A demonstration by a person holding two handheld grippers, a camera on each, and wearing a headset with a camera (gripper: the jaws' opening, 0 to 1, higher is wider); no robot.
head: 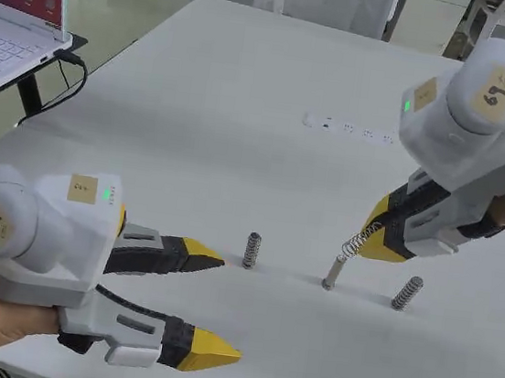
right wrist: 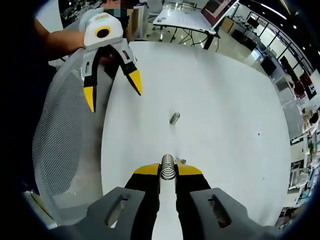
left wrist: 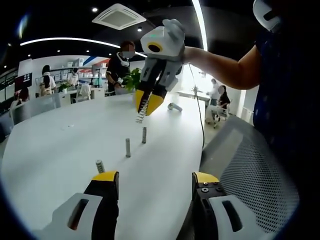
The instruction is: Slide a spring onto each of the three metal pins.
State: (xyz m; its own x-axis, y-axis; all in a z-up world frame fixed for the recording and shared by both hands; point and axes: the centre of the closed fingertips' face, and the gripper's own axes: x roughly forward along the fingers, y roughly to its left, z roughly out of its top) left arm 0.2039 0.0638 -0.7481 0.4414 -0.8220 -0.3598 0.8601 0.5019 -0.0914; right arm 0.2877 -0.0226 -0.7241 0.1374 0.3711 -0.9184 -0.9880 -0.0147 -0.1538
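Note:
Three pins stand in a row on the white table (head: 199, 99). The left pin (head: 251, 250) and the right pin (head: 406, 293) each wear a spring. The middle pin (head: 332, 273) is bare. My right gripper (head: 379, 246) is shut on a spring (head: 358, 242), whose lower end hangs just above the bare pin's top. In the right gripper view the spring (right wrist: 168, 166) sits end-on between the yellow tips. My left gripper (head: 211, 302) stands open with nothing in it, just left of the left pin. In the left gripper view the bare pin (left wrist: 127, 147) stands below the held spring (left wrist: 142, 112).
An open laptop (head: 7, 11) stands on a stand at the far left, with a cable trailing down. A white power strip (head: 348, 127) lies further back on the table. A mesh chair (left wrist: 250, 165) is beside the table's near edge. Several people are in the background.

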